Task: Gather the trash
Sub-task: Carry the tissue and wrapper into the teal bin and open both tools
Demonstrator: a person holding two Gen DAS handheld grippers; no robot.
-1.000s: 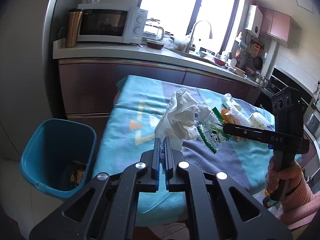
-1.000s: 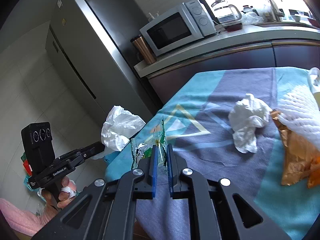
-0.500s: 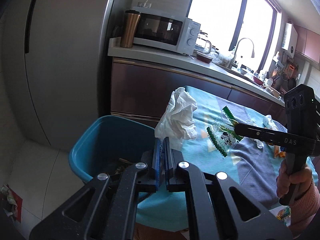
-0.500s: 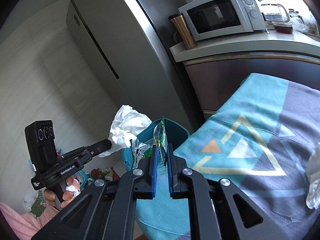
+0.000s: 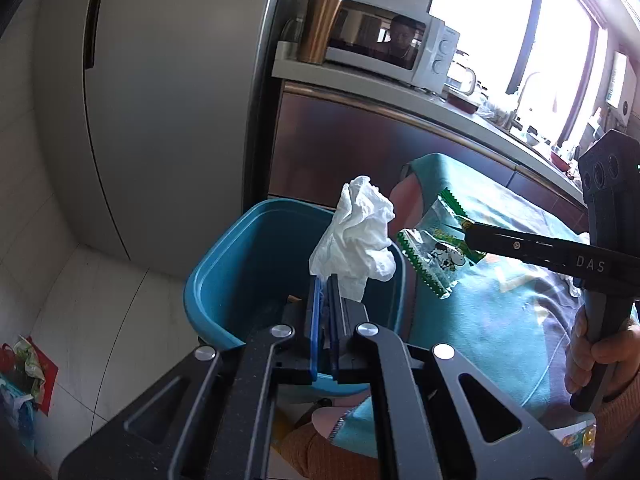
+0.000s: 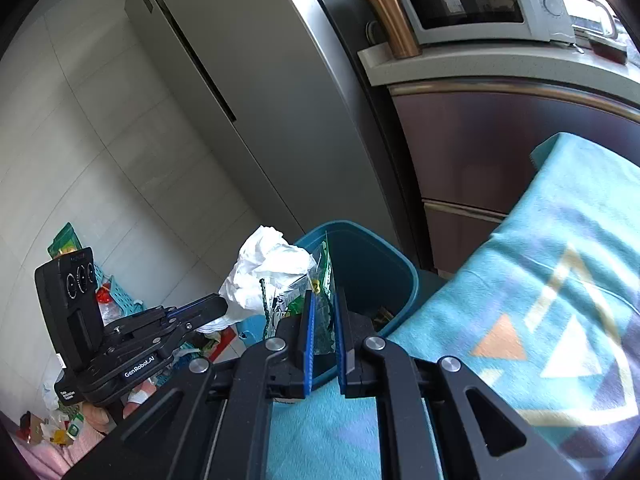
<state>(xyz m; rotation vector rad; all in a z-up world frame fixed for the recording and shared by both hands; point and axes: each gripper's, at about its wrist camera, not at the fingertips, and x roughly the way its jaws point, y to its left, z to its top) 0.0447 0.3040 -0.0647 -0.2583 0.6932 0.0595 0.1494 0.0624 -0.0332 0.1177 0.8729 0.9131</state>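
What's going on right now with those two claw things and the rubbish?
Left gripper shut on crumpled tissue. Right gripper shut on green snack wrapper. Both at the blue bin, nothing dropped yet. Nothing blocking the bin.

A: What does the left gripper (image 5: 325,280) hold?
B: A crumpled white paper tissue (image 5: 356,236), clamped above the teal plastic bin (image 5: 224,280).
A: And the right gripper (image 5: 472,236)?
B: It pinches a green-edged clear snack wrapper (image 5: 434,252) beside the tissue.
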